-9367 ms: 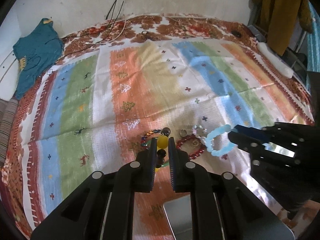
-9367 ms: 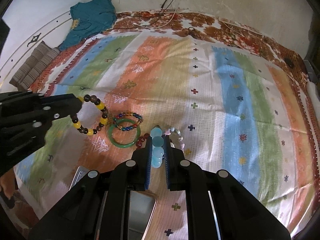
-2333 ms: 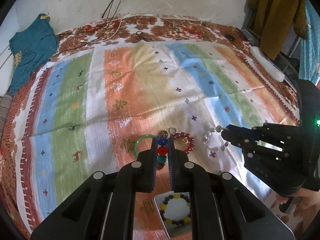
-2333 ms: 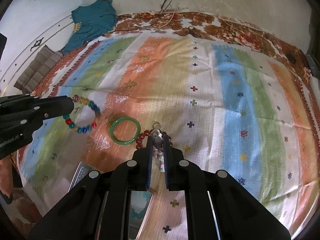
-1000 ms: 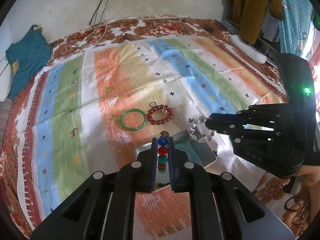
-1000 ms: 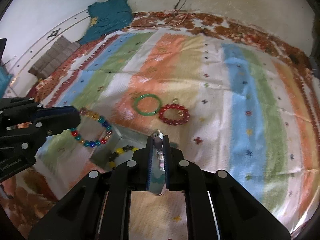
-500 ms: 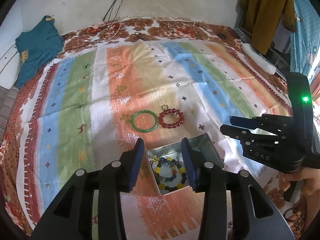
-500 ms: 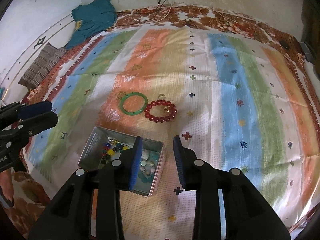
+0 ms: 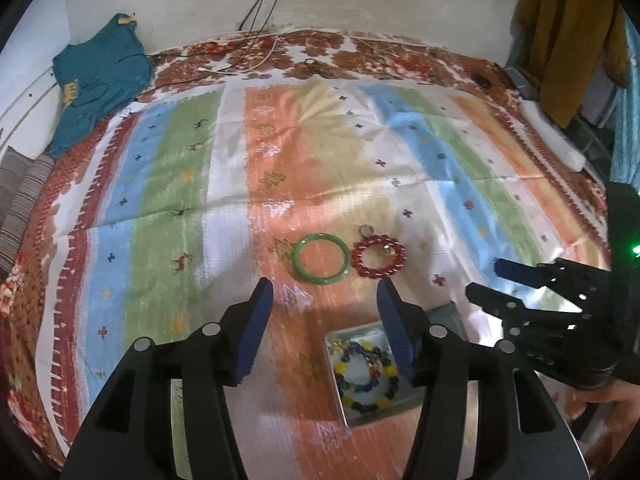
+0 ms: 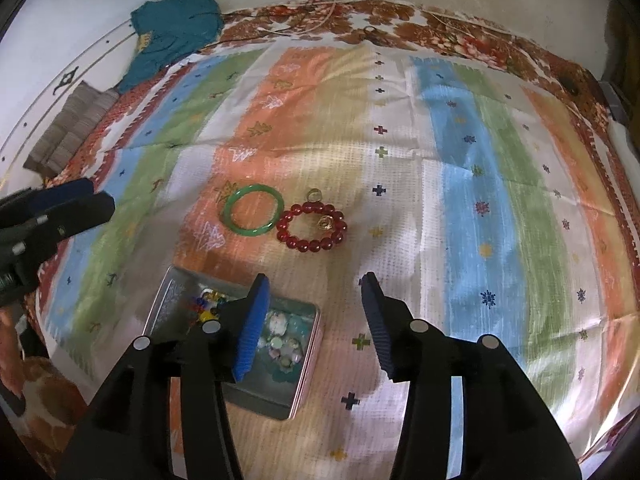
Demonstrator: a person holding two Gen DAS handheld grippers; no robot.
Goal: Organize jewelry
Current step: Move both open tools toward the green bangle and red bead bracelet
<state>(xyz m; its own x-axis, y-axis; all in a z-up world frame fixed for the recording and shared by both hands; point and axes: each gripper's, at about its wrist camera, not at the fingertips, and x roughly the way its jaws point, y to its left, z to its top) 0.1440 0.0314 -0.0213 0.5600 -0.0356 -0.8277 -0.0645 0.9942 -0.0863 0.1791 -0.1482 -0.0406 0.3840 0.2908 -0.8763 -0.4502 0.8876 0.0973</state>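
Note:
A green bangle (image 9: 319, 255) (image 10: 253, 211) and a red bead bracelet (image 9: 378, 256) (image 10: 312, 228) lie side by side on the striped cloth. A small gold ring (image 10: 314, 194) lies at the red bracelet's far edge and another gold piece (image 10: 325, 223) inside it. A metal tin (image 9: 440, 315) (image 10: 168, 292) near the front holds several bead bracelets (image 9: 366, 374). My left gripper (image 9: 325, 286) is open and empty above the tin's near-left side. My right gripper (image 10: 312, 280) is open and empty, just right of the tin.
A teal garment (image 9: 96, 76) lies at the far left against the wall, with striped cushions (image 10: 68, 128) beside it. Cables (image 9: 256, 56) run along the back of the bed. A white object (image 9: 554, 144) and hanging clothes (image 9: 568, 32) are at the right.
Both grippers held bracelets a second ago, opened over the tin and dropped them in. Now both jaws stand wider and the views have shifted slightly.

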